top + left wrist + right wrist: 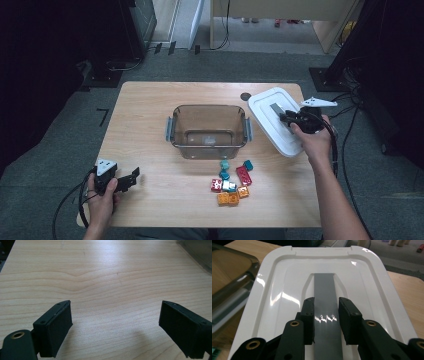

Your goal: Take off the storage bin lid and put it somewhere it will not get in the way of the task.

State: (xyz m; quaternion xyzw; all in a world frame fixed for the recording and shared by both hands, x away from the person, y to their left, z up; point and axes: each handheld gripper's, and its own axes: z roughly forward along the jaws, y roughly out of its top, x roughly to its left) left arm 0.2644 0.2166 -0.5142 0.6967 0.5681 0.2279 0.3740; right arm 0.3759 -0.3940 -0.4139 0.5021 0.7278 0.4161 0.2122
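Jaws of our right hand-held gripper [326, 322] are clamping grey handle strip [325, 292] on white plastic lid [277, 290]; our left hand-held gripper [116, 327] is gaping wide over wooden counter [105, 277].

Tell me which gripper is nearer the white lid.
Right. The right gripper is on the white lid, jaws closed on its grey handle. The left gripper sits far across the table.
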